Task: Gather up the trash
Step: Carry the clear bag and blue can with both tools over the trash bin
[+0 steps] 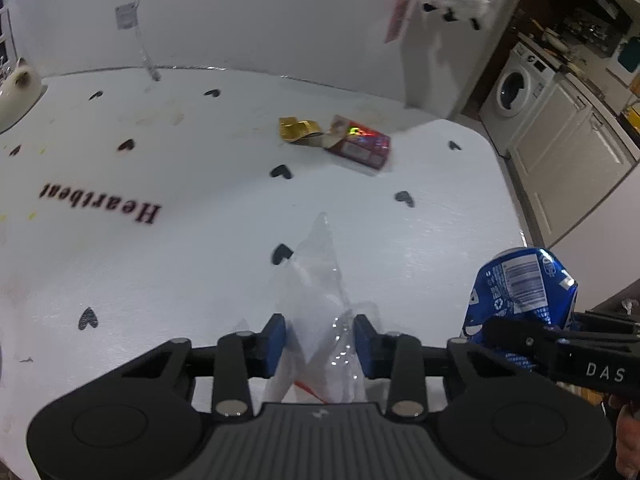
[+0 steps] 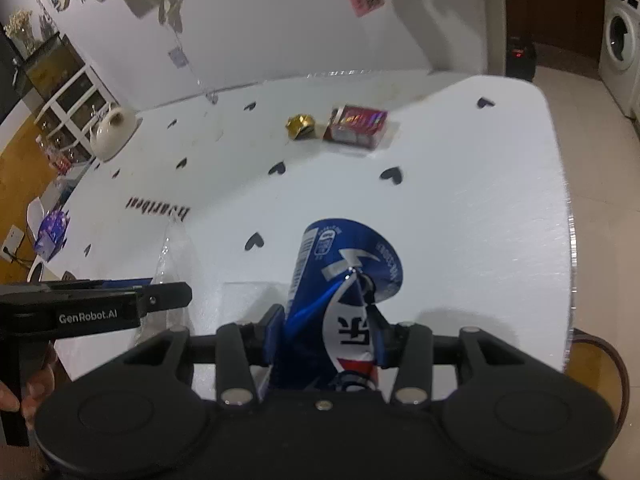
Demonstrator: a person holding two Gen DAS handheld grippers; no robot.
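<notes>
I'm over a white surface [image 1: 168, 272] w/ black heart prints and "Heartbeat" lettering, white wall behind, a cream ceramic teapot [image 2: 112, 132] at its far left edge and a white front-load washing machine [image 1: 516, 84] in the room off to the right. My left gripper [image 1: 320, 340] has its blue fingers [image 1: 276, 340] nearly closed on a crumpled clear plastic bag [image 1: 316, 280], and my right gripper [image 2: 328, 336] is partly closed, fingers clamped on a crushed blue drink can [image 2: 340, 264], both items held up off the surface near its front edge. Far side, well apart from both grippers: a red foil-printed carton [image 1: 360, 146] lying flat, opened at one end, contents can't tell, w/ a crumpled gold foil wrapper [image 1: 298, 130] just beside it.
</notes>
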